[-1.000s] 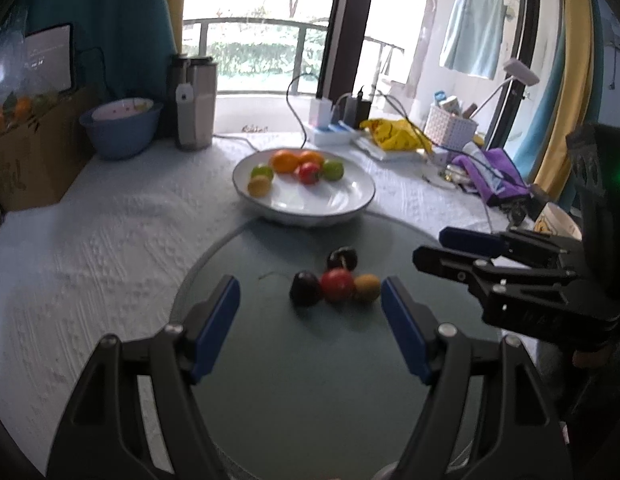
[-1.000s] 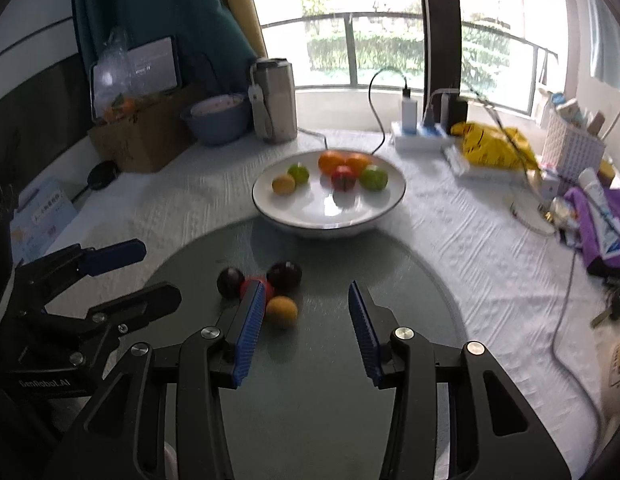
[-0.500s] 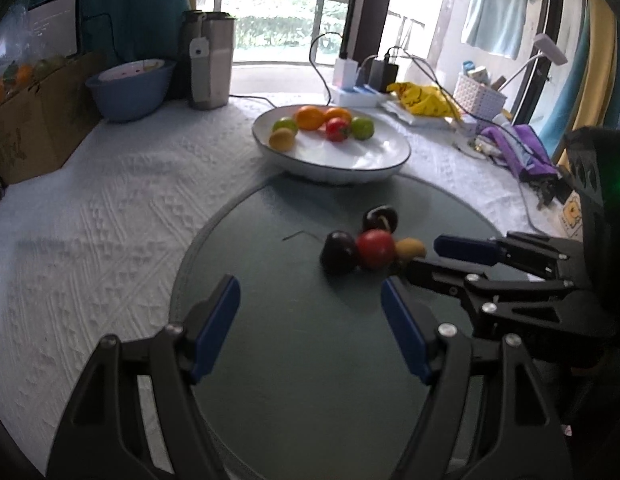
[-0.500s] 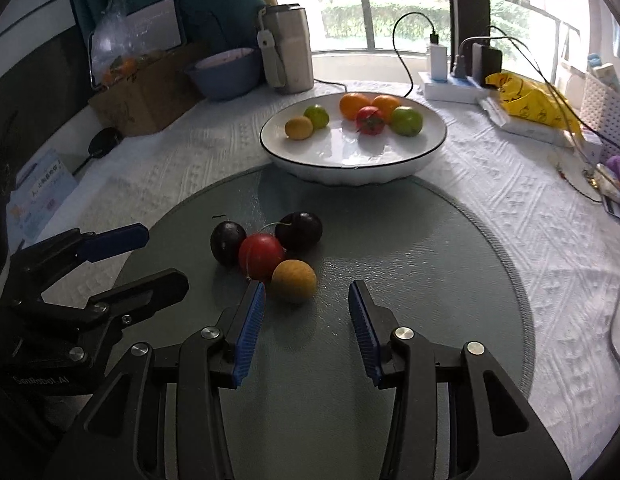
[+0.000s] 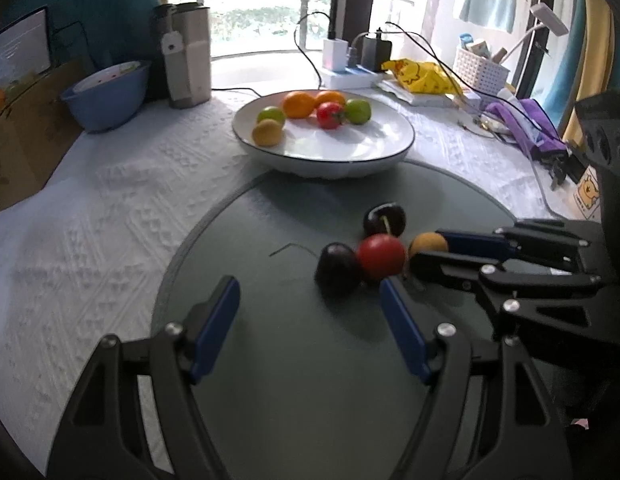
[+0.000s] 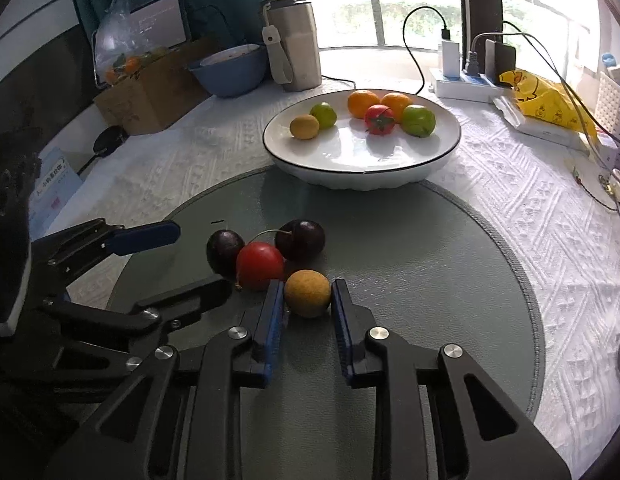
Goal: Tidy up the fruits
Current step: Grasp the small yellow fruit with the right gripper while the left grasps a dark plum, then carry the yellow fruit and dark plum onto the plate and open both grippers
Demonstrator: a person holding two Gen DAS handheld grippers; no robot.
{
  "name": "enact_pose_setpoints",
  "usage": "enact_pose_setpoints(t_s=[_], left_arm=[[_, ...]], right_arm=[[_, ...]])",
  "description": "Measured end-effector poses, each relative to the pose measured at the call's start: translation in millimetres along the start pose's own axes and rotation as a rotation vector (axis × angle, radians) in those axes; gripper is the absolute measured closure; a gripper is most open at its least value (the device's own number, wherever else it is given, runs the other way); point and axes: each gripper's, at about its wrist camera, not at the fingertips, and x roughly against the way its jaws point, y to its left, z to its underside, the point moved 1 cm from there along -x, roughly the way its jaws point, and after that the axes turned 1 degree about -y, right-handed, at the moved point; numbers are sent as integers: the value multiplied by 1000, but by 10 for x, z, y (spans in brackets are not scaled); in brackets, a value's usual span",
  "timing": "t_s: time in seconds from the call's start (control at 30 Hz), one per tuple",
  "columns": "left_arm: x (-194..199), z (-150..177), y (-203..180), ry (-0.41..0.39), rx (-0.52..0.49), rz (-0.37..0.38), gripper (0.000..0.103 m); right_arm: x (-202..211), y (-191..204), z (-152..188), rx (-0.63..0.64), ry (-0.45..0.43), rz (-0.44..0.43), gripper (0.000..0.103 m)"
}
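A small yellow-brown fruit (image 6: 307, 293) lies on the round grey-green mat (image 6: 410, 264), and my right gripper (image 6: 307, 285) is shut on it, pads pressing both sides. Touching it on the left are a red tomato (image 6: 259, 266) and two dark plums (image 6: 224, 250) (image 6: 301, 240). My left gripper (image 5: 307, 286) hangs open low over the mat with nothing between its fingers. The nearer dark plum (image 5: 337, 270) lies just beyond its right fingertip. A white plate (image 6: 362, 168) behind holds several fruits.
A blue bowl (image 6: 229, 70), a steel tumbler (image 6: 293, 52) and a cardboard box (image 6: 149, 96) stand at the back left. A power strip with cables (image 6: 466, 80), a yellow bag (image 6: 542, 100) and a white basket (image 5: 480, 66) crowd the back right.
Both grippers came down and forward to the fruit cluster on the mat. The right jaws closed onto the yellow-brown fruit; the left jaws stayed open.
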Motion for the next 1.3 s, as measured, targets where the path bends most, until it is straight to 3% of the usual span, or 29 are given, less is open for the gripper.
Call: enact_pose_setpoints(t_s=[0.13, 0.23, 0.63, 1.3], left_arm=[[-67, -38, -42, 15, -25, 4, 50], [-94, -49, -43, 23, -29, 15, 58], [-124, -117, -93, 10, -72, 53, 76], [199, -157, 13, -53, -45, 84, 77]], right_arm=[[28, -82, -12, -13, -6, 11, 77], [41, -137, -13, -25, -8, 18, 77], [78, -192, -36, -45, -15, 46, 77], [270, -5, -170, -11, -48, 85, 77]])
